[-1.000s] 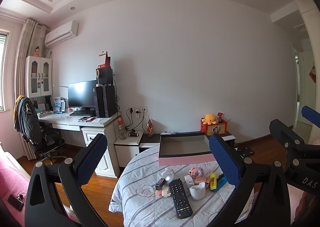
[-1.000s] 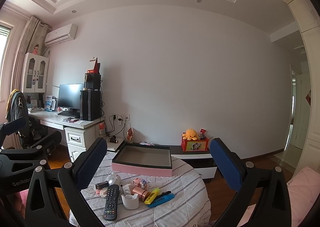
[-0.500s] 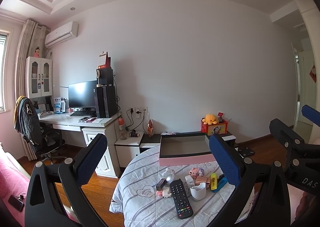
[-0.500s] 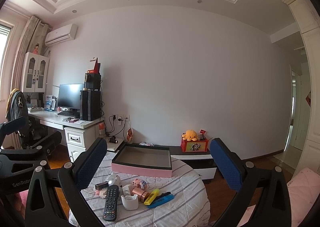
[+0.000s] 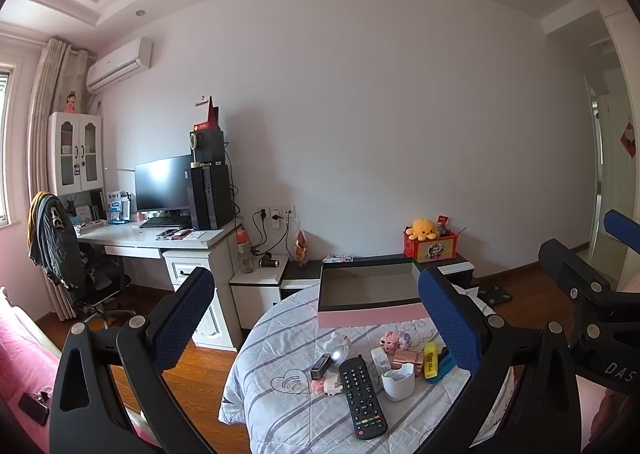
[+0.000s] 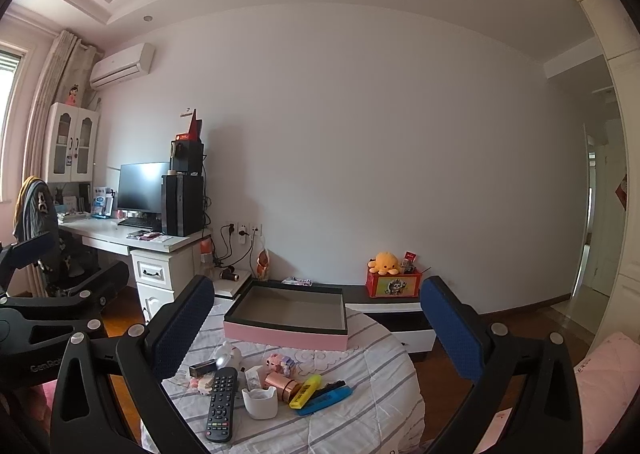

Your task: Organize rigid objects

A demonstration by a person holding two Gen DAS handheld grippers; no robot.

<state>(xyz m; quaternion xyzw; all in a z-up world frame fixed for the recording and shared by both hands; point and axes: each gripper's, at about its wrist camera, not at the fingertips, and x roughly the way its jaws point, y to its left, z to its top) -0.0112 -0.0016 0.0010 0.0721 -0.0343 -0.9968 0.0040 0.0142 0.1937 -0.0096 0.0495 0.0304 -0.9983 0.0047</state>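
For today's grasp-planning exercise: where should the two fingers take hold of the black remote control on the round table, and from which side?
Grip the remote control across its narrow width near mid-length, coming from above. It lies flat, buttons up, on the quilted table, so only its long edges offer opposing faces. The white cup sits close on one side, so the lower half probably gives more room.

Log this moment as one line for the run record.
left gripper: open, empty, above table | right gripper: open, empty | pink box: empty | remote, white cup, yellow highlighter: loose on quilt | stage: nothing picked
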